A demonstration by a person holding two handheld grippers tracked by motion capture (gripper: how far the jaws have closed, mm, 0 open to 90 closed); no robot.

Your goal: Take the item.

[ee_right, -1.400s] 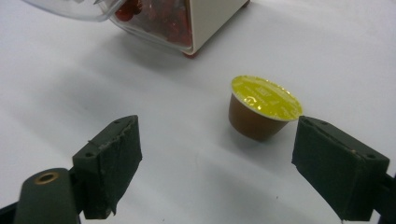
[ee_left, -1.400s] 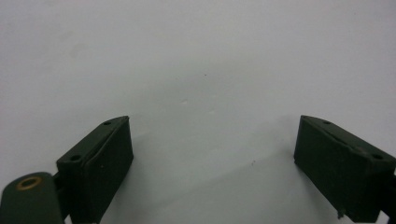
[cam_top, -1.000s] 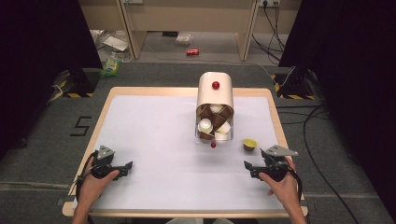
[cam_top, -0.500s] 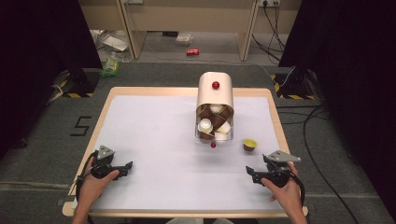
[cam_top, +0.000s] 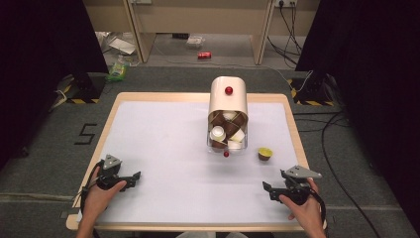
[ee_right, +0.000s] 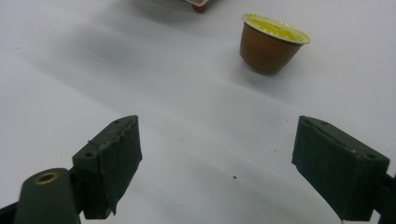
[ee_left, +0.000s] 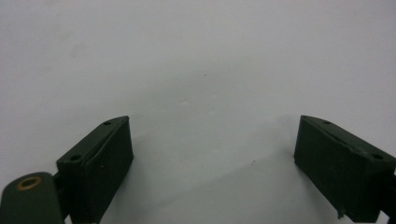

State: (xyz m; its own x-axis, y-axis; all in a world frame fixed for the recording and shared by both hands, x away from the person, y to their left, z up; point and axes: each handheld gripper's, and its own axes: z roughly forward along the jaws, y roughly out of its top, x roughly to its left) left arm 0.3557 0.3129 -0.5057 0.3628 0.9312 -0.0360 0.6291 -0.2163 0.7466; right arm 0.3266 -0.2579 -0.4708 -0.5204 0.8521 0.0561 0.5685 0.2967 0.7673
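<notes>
Coffee capsule (ee_right: 272, 43), brown and tapered with a shiny yellow foil lid, stands upright in the upper right of the right gripper view, beyond the right tool (ee_right: 217, 163), whose jaws gape with nothing between. Left tool (ee_left: 212, 161) is likewise released. Above, cream rounded dispenser (cam_top: 228, 96) on the white surface (cam_top: 163, 144).

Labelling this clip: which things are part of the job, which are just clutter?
In play:
yellow-lidded capsule
capsule dispenser
right gripper, open
left gripper, open

Clutter:
red can on the floor
green packet on the floor
</notes>
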